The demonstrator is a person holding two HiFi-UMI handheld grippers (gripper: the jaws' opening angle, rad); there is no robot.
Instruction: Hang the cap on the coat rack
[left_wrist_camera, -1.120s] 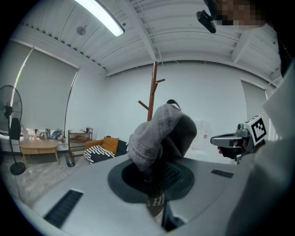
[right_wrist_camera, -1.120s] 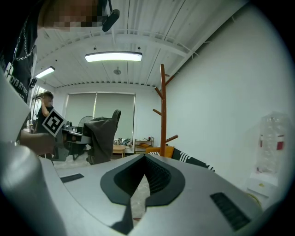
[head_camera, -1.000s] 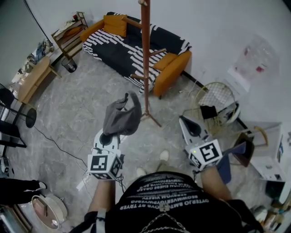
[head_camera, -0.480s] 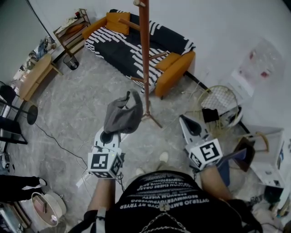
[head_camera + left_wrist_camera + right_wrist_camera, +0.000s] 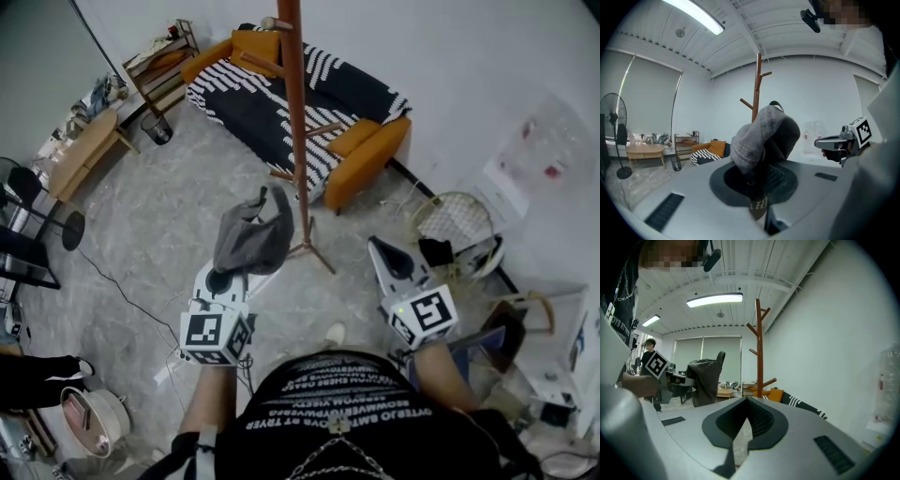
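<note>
Coat rack (image 5: 295,112) top cut off at head view edge

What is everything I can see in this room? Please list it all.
cap: one, grey, held up short of the rack
coat rack: one, brown wood, standing in front of the sofa
sofa: one, black-and-white striped with orange arms and cushions, by the wall
low table: one, light wood, far left
shelf unit: one, wood, beside the sofa
bin: one, black, by the shelf
fan: one, black, left edge
clutter on the right: too jumbled to name
left gripper: one, grey, shut on the cap
right gripper: one, grey, closed, empty
</note>
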